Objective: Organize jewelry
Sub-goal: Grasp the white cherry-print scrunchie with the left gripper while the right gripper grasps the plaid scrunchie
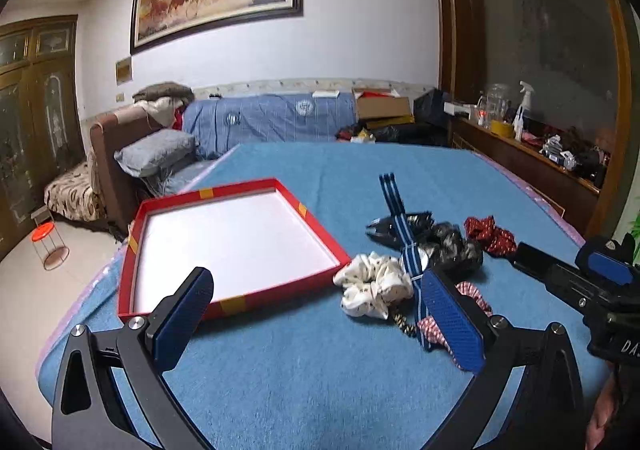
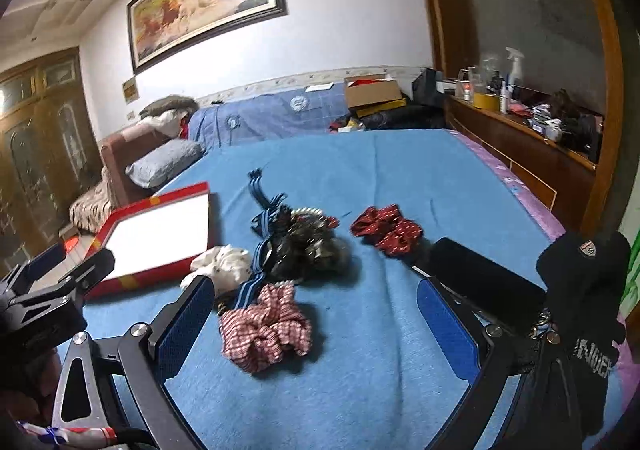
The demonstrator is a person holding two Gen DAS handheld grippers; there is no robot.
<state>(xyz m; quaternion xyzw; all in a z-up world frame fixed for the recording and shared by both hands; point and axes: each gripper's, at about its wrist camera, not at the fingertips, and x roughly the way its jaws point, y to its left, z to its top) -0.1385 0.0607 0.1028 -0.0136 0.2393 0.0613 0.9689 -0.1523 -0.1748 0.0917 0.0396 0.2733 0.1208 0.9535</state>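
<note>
While both claws gape, red tray (image 1: pixel 224 308) near blanket (image 1: pixel 320 378) edge, bare blue foreground.

Free room: blue bedspread (image 2: pixel 360 370) lay bare along near edge and far half.
Obstacles: scrunchie pile (image 2: pixel 296 250) mid-bed; red tray (image 1: pixel 236 246) toward left edge.

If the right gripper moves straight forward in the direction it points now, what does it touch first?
Probably the red checked scrunchie. It lies on the blue cover just ahead of the open right gripper, nearer its left finger. Past it sits the dark pile. Depth is uncertain in this fisheye view.
</note>
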